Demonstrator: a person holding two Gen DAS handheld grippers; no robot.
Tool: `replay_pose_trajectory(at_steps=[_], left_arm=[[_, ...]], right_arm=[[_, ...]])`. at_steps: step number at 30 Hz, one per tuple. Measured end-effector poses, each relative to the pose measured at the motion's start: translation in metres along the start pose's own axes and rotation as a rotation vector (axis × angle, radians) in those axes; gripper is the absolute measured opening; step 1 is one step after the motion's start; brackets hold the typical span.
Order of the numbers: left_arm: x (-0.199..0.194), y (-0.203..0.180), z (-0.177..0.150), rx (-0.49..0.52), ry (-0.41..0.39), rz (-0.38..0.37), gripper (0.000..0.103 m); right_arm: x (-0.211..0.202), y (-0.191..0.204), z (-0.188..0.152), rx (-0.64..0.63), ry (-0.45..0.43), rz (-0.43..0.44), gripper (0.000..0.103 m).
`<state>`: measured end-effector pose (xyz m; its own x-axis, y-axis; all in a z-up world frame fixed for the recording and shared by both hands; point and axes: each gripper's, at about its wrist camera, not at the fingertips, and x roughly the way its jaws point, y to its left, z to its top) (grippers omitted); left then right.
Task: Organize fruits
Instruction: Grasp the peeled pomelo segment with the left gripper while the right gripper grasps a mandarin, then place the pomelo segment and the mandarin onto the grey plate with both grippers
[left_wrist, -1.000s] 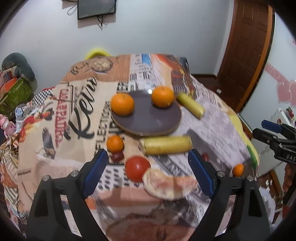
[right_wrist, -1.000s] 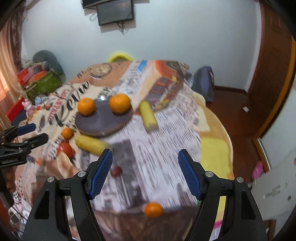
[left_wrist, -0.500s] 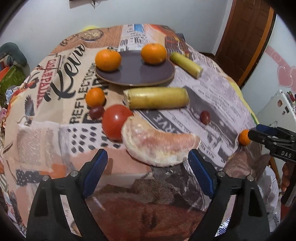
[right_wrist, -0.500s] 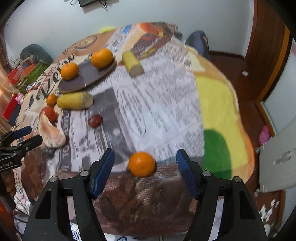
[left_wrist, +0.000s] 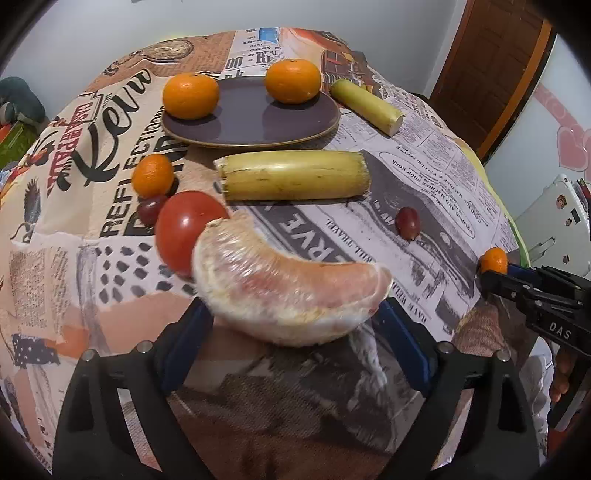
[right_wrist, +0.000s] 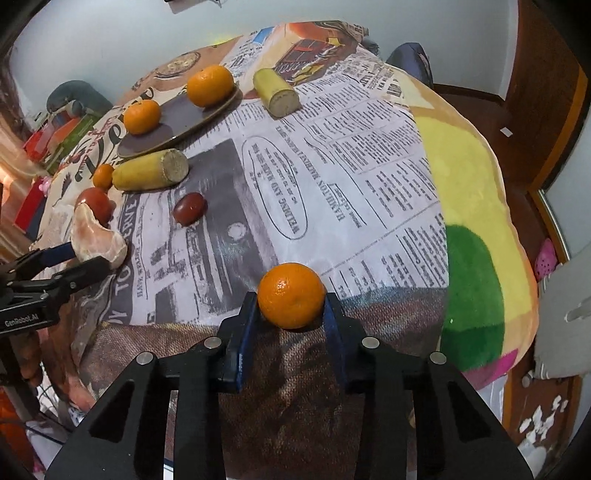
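At the near edge of the newsprint-patterned cloth covering the round worktop (right_wrist: 369, 155), both grippers have dropped in on fruit that a second ago lay well ahead of them. The right gripper (right_wrist: 291, 317) now has the small loose orange mandarin (right_wrist: 291, 295) between its blue fingers (right_wrist: 245, 332), which were spread wide a moment back and are closing, the pads at or just off the peel. The left gripper (left_wrist: 295, 332) has come down around the pale pink peeled pomelo segment (left_wrist: 291, 288); its fingers (left_wrist: 402, 343) stand spread and are opening a little more, flanking the segment without pressing it. The dark purple oval plate (left_wrist: 251, 122), the landmark here, sits farther back with two larger oranges on it; a yellow peeled sugarcane length (left_wrist: 291, 175) lies just in front of the plate, a red tomato (left_wrist: 184, 229) beside the segment. Judged from this, two pickups are beginning at once, with nothing lifted yet.
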<state>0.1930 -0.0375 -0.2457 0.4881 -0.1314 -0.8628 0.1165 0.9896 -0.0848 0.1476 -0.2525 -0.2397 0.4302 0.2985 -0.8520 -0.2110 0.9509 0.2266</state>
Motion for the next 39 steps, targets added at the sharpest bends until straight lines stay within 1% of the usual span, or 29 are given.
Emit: replay_pose_trajectory(at_steps=[3,7,10,17,22,27,32,39], left_arm=[[0.006,-0.005,0.004,0.011,-0.001,0.017,0.098],[0.012,-0.006,0.007,0.01,0.0,0.023,0.098],[0.011,-0.004,0.007,0.003,-0.022,0.012,0.098],[0.002,0.009,0.007,-0.058,-0.051,-0.024,0.095],[-0.018,0.019,0.013,-0.077,-0.102,-0.027,0.095],[-0.039,0.026,0.025,-0.081,-0.163,-0.012,0.095],[-0.057,0.035,0.042,-0.089,-0.223,0.001,0.095],[-0.068,0.048,0.067,-0.102,-0.28,0.02,0.095]], right_arm=[[0.003,0.003,0.004,-0.006,-0.003,0.011,0.032],[0.003,0.006,0.01,-0.019,-0.013,0.016,0.032],[0.001,0.009,0.015,-0.024,-0.024,0.02,0.032],[-0.006,0.018,0.028,-0.049,-0.061,0.026,0.032],[-0.011,0.028,0.04,-0.075,-0.092,0.026,0.032],[-0.016,0.039,0.052,-0.102,-0.126,0.026,0.032],[-0.021,0.052,0.067,-0.129,-0.161,0.028,0.032],[-0.024,0.068,0.092,-0.166,-0.214,0.036,0.032]])
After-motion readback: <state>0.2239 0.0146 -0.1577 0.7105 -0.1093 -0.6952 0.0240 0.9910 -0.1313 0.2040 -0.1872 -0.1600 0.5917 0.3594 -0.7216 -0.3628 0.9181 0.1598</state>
